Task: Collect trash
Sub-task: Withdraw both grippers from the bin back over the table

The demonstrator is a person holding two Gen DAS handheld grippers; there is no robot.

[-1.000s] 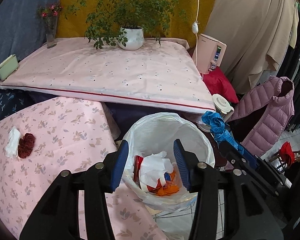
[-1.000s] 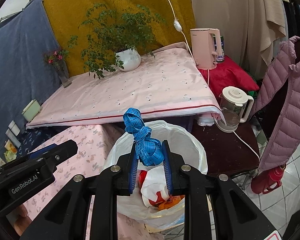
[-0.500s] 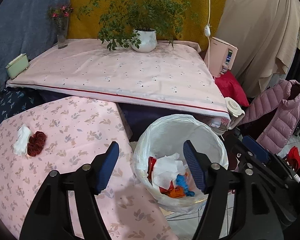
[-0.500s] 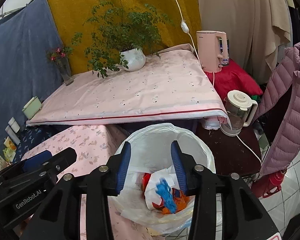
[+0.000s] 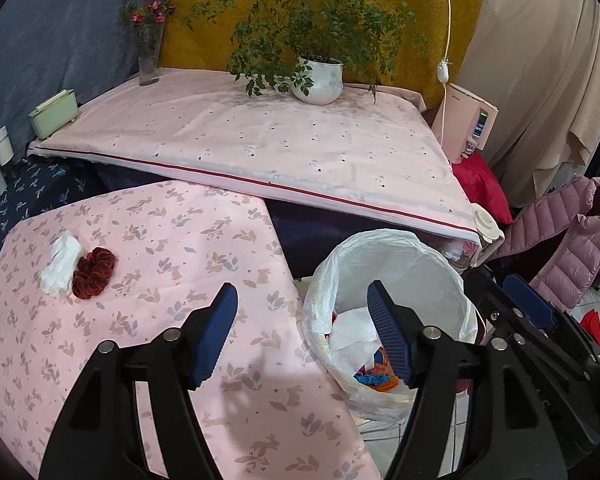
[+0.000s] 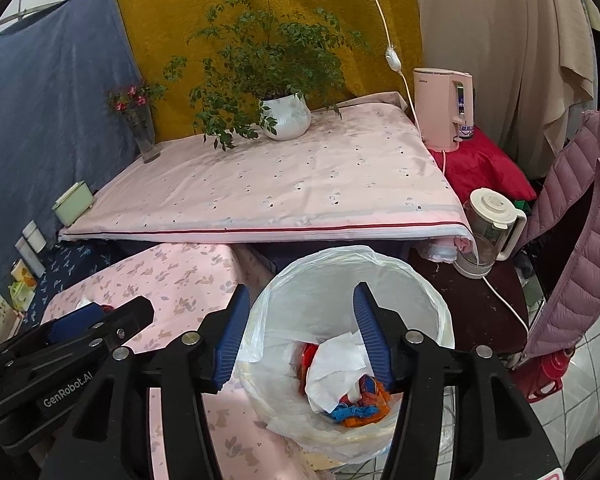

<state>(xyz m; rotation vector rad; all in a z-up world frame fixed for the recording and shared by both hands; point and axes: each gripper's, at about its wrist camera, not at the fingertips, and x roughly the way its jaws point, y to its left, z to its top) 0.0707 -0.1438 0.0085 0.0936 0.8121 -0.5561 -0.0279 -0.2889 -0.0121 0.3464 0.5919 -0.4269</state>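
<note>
A trash bin lined with a white plastic bag point(image 6: 380, 276) stands beside the low pink floral table point(image 5: 172, 248); it also shows in the left wrist view point(image 5: 400, 256). Inside lie white paper point(image 6: 336, 368), orange and red scraps, and a blue crumpled strip point(image 6: 350, 412). My right gripper point(image 6: 300, 336) is open and empty above the bin. My left gripper point(image 5: 302, 338) is open and empty over the table's right edge, next to the bin. A white crumpled tissue point(image 5: 61, 262) and a dark red scrunchie-like wad point(image 5: 95, 267) lie together on the table at the left.
A higher pink-covered surface point(image 5: 260, 148) behind holds a potted plant point(image 5: 318, 80), a flower vase point(image 5: 148, 60) and a green box point(image 5: 54, 114). A pink kettle point(image 6: 444, 108), a blender jug point(image 6: 488, 232) and a mauve puffer jacket point(image 6: 572, 240) are at the right.
My right gripper opened and dropped the blue strip into the bin. My left gripper opened wider and shifted left from over the bin toward the table.
</note>
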